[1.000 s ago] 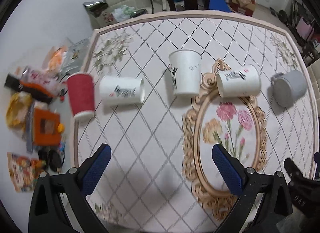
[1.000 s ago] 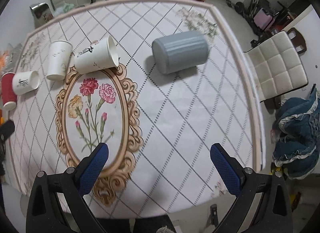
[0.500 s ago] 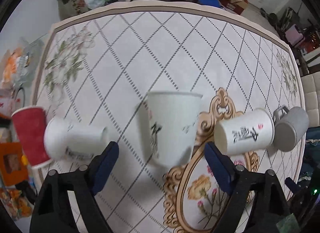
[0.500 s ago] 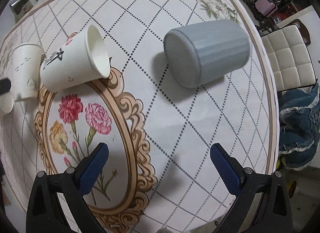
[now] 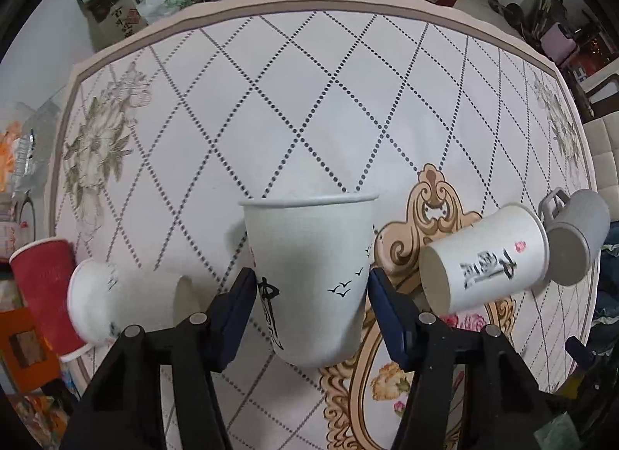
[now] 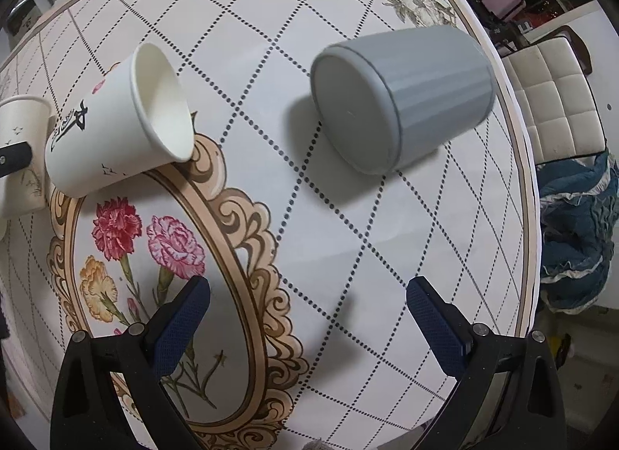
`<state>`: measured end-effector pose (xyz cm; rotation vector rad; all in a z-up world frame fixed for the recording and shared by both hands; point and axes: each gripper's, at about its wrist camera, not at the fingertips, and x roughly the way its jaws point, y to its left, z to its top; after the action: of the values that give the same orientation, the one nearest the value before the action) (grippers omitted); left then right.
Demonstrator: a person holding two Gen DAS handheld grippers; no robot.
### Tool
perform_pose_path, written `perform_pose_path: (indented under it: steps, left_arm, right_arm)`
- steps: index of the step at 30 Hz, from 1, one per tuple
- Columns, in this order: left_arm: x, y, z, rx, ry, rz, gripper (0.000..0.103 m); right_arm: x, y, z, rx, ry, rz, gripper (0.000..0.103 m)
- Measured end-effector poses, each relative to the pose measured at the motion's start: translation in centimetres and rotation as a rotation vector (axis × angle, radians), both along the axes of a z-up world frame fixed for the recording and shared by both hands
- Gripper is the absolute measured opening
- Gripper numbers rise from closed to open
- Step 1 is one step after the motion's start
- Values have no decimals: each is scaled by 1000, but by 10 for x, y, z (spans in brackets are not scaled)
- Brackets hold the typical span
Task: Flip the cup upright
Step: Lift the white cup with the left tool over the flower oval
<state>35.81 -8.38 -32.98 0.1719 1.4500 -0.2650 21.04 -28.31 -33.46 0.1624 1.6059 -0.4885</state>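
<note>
In the left wrist view my left gripper (image 5: 311, 291) has its blue pads against both sides of an upright white paper cup (image 5: 309, 268) with black calligraphy and small birds. That cup shows at the left edge of the right wrist view (image 6: 19, 148). A second white paper cup (image 5: 485, 256) lies on its side to the right; it also shows in the right wrist view (image 6: 120, 125). A grey mug (image 6: 402, 98) lies on its side ahead of my open, empty right gripper (image 6: 307, 312); it also shows in the left wrist view (image 5: 576, 241).
A third white cup (image 5: 120, 299) lies on its side at the left, by an upside-down red cup (image 5: 46, 283). The patterned tablecloth (image 5: 309, 101) covers the table. Snack packets (image 5: 23, 353) clutter the left side. A white chair (image 6: 549, 98) stands past the right table edge.
My left gripper moved forward and closed around the upright white cup. My right gripper moved closer to the grey mug and stayed open.
</note>
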Motion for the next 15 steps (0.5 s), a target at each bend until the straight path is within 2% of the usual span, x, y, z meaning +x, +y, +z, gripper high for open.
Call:
perform_pose_path:
  steps: [9, 15]
  left_arm:
    - [-60, 19, 43, 4, -30, 38, 56]
    - [-132, 8, 39, 10, 36, 53, 56]
  right_arm:
    - [-25, -17, 20, 3, -28, 10, 103]
    - [-55, -28, 21, 25, -24, 43, 103]
